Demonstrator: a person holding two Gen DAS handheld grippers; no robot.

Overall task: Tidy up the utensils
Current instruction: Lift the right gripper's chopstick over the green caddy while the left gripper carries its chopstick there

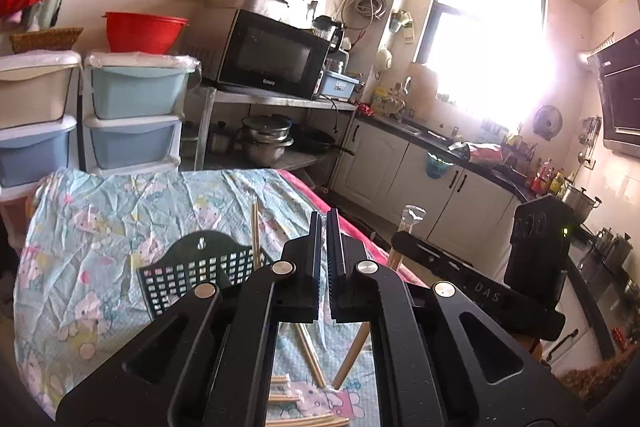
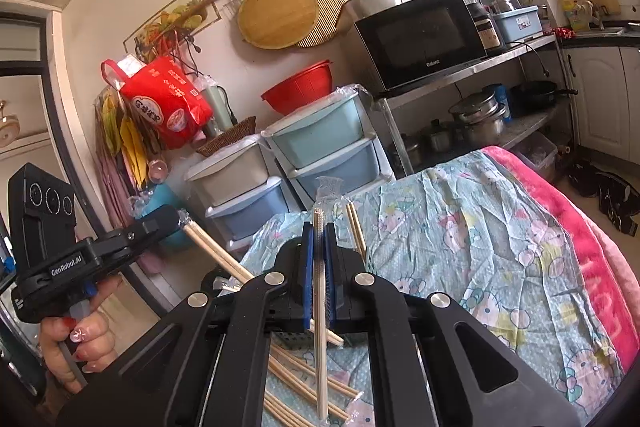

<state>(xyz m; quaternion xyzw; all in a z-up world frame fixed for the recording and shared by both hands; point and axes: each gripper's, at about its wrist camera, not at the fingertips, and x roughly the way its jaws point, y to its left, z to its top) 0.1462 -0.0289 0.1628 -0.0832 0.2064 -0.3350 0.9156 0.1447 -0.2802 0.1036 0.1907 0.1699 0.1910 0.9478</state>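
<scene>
My right tool (image 2: pixel 319 227) is clamped on a wrapped pair of chopsticks (image 2: pixel 319 311), held upright above the loose chopsticks (image 2: pixel 308 383) lying at the near edge of the table (image 2: pixel 500 247), and my left tool (image 2: pixel 170 223) is shut on another pair (image 2: pixel 216 253) that slants down toward the table. I judge this the carrying step. Next, each pair needs tipping end-down into the black basket (image 1: pixel 188 271) farther in, where one pair (image 1: pixel 255 231) already stands.

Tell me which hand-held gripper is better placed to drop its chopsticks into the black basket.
Probably the right hand-held gripper: its wrapped chopsticks stand upright beside the chopstick already in the black basket. The left hand-held gripper holds its pair slanted.
</scene>
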